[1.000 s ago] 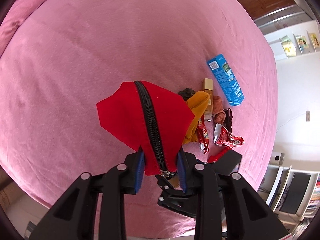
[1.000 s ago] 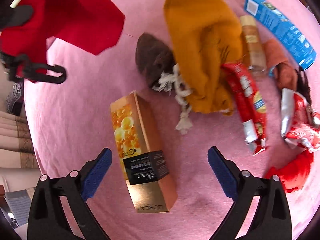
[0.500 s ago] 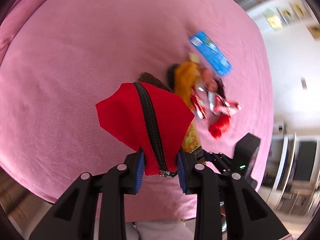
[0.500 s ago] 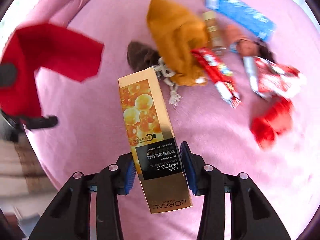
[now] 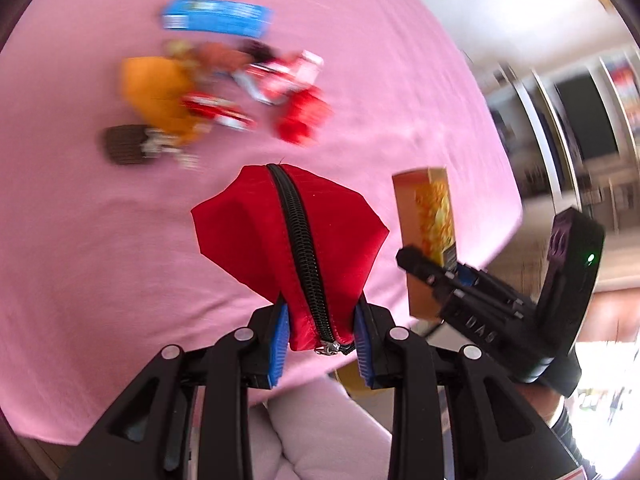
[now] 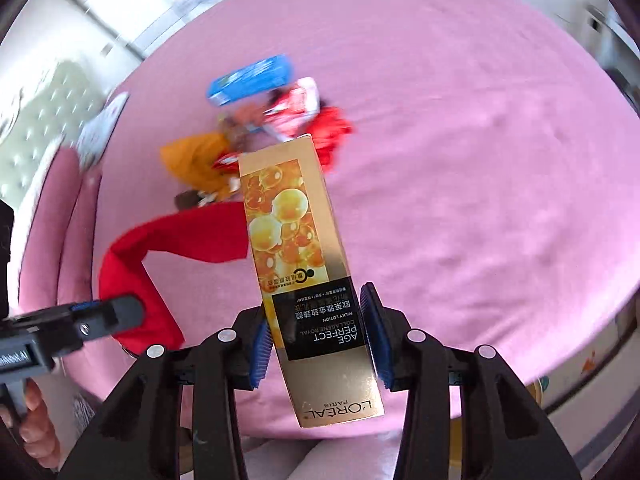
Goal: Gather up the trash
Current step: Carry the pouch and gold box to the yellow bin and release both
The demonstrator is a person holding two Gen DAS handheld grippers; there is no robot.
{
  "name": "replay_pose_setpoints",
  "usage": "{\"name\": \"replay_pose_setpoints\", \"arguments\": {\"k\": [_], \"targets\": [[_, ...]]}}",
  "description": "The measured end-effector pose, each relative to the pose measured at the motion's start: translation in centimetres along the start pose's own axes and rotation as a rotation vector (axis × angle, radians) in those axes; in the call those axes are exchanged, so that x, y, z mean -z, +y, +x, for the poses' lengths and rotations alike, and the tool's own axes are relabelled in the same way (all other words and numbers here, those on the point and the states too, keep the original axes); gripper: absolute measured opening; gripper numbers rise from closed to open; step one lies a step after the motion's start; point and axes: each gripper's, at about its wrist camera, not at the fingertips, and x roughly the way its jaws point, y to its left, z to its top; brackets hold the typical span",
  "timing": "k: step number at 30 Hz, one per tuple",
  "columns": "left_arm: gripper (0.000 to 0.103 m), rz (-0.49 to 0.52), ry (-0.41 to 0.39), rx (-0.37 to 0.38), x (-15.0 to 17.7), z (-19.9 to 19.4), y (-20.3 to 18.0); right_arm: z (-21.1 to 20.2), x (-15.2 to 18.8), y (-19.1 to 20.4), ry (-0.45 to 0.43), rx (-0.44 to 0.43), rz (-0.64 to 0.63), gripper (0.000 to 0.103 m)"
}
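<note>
right hand-held gripper clamps gold lotion box; left hand-held gripper clamps red pouch.

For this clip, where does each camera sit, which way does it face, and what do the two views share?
Left wrist: sits on the left gripper, looking steeply down at the pink bedspread; its black fingers clamp a red zippered fabric pouch; the right gripper shows at right.
Right wrist: sits on the right gripper, looking steeply down at the bedspread; its fingers clamp a gold cardboard lotion box; the left gripper and some fingers show at lower left.
Shared: pouch, gold box, blue carton, mustard cloth, red wrappers.
</note>
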Motion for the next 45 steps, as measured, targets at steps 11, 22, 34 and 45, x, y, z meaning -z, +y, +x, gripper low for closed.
{"name": "replay_pose_setpoints", "arguments": {"k": [11,22,34,45], "targets": [[0.029,0.321,0.271,0.063,6.0,11.5,-17.4,-7.6,11.2,-16.8,-0.036,0.111,0.359,0.040],[0.029,0.612,0.521,0.007,15.5,23.8,-25.7,-7.5,23.7,-28.2,0.019,0.126,0.667,0.040],[0.073,0.639,0.635,-0.032,19.1,30.5,-26.4,-6.5,30.3,-32.2,0.082,0.109,0.807,0.054],[0.073,0.571,0.553,-0.008,16.9,26.8,-26.2,-7.7,28.7,-31.5,0.084,0.125,0.771,0.054]]}}
